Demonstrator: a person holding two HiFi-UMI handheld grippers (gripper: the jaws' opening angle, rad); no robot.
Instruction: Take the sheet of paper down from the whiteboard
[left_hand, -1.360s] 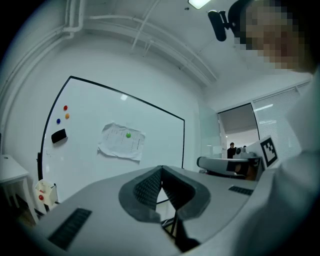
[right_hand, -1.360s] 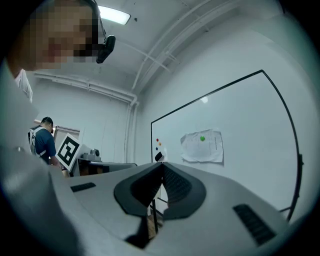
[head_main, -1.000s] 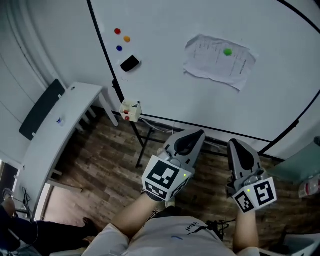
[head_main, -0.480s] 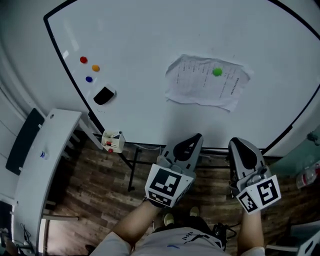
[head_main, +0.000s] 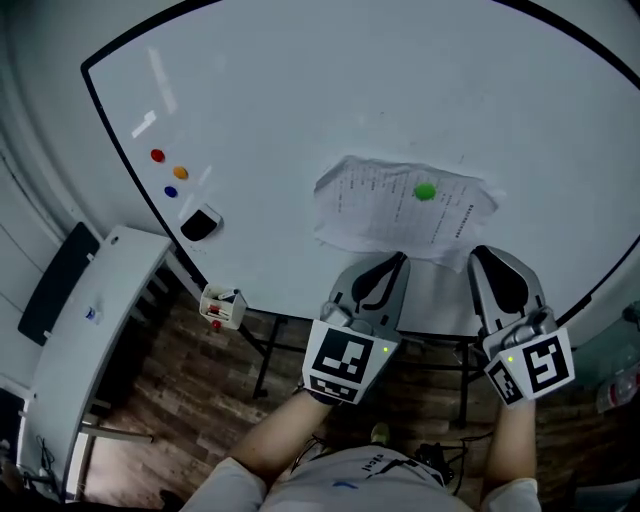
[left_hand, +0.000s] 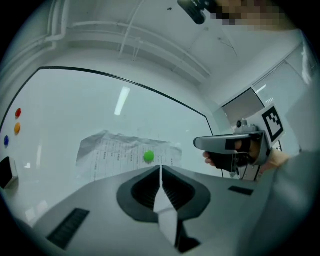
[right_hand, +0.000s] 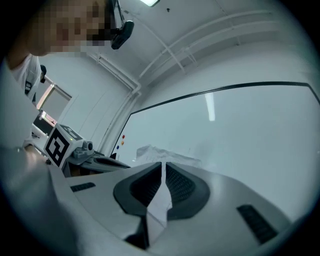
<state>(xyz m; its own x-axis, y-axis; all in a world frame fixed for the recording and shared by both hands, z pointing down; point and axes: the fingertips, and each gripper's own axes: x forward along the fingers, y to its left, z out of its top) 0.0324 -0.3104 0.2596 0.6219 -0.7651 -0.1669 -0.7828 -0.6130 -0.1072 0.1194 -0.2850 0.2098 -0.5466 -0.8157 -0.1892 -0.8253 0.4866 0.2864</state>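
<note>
A crumpled printed sheet of paper (head_main: 400, 205) hangs on the whiteboard (head_main: 300, 110), pinned by a green round magnet (head_main: 424, 191). The left gripper view shows the paper (left_hand: 120, 152) and the green magnet (left_hand: 148, 156) just above the jaws. My left gripper (head_main: 397, 262) is shut and empty, its tip just below the sheet's lower edge. My right gripper (head_main: 487, 258) is also shut and empty, under the sheet's lower right corner. In the right gripper view the paper (right_hand: 160, 152) lies ahead of the shut jaws. Neither gripper touches the sheet.
Red (head_main: 157, 155), orange (head_main: 180, 172) and blue (head_main: 170, 191) magnets and a black eraser (head_main: 200, 224) sit at the board's left. A small marker box (head_main: 222, 305) hangs near the lower left corner. A white desk (head_main: 90, 340) stands at left over wooden floor.
The view has closed in on the whiteboard. Both grippers have risen toward the paper's lower edge, staying shut.
</note>
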